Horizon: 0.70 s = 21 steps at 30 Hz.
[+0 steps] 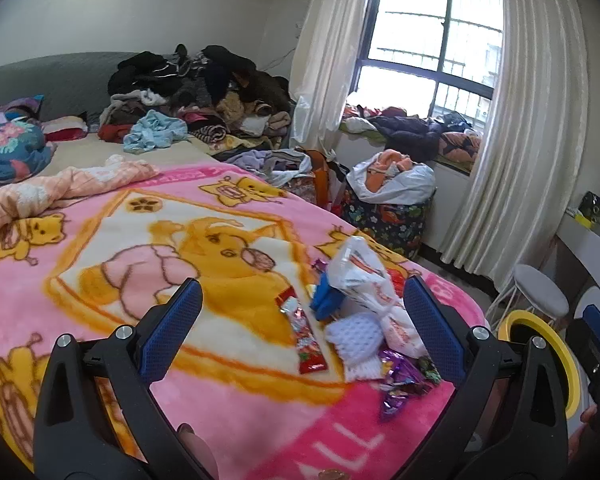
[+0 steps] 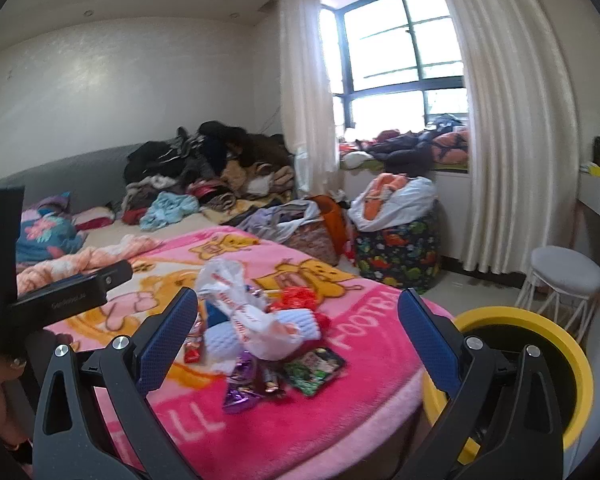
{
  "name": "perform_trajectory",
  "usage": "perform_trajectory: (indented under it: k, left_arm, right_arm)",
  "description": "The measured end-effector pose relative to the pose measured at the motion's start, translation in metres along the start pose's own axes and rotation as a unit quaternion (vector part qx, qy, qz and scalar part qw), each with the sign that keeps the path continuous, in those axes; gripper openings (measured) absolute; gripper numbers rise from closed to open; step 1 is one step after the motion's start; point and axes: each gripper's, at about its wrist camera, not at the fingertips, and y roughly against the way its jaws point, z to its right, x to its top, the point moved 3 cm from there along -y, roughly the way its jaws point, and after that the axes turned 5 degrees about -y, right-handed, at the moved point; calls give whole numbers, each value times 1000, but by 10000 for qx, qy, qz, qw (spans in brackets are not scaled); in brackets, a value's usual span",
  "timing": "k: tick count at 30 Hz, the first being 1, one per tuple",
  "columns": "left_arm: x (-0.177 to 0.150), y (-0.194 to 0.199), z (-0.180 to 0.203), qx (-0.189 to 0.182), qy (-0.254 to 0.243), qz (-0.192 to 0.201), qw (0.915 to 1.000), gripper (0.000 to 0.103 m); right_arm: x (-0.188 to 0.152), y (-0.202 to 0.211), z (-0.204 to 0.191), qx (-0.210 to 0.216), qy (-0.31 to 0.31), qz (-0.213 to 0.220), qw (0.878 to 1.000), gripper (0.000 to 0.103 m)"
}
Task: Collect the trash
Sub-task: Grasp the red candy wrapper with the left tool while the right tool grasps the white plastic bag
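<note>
Both claws are wide open and hold nothing. The left claw (image 1: pixel 302 320) hangs above the pink blanket (image 1: pixel 100 280) of the bed, and the trash lies in a small heap between and just ahead of its two blue pads. In this heap, a red snack wrapper (image 1: pixel 308 340) lies nearest to the left finger, a white foam net (image 1: pixel 354 340) is in the middle, and a crumpled white plastic bag (image 1: pixel 364 276) stands up behind it, close to the right finger. A purple candy wrapper (image 1: pixel 400 380) lies nearer to the camera, under the right finger. The right claw (image 2: pixel 298 320) is also over the corner of the bed, with the same heap in front of it; from here a green packet (image 2: pixel 314 368) lies flat beside the purple wrapper. A yellow trash bin (image 2: pixel 548 328) stands on the floor beside the bed, just behind the right finger of the right claw. Beyond the bin is a white stool (image 2: pixel 564 276).
</note>
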Motion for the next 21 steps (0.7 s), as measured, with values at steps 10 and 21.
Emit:
perform_trajectory:
  k: [10, 21]
  left_arm:
    - [2, -24, -30, -299, -18, -323, 9990, 92]
    - [-18, -84, -27, -619, 20, -1205, 9908, 83]
  right_arm:
    - [-5, -41, -36, 527, 551, -535, 9957, 97]
    - [-19, -91, -14, 483, 527, -1170, 9905, 82]
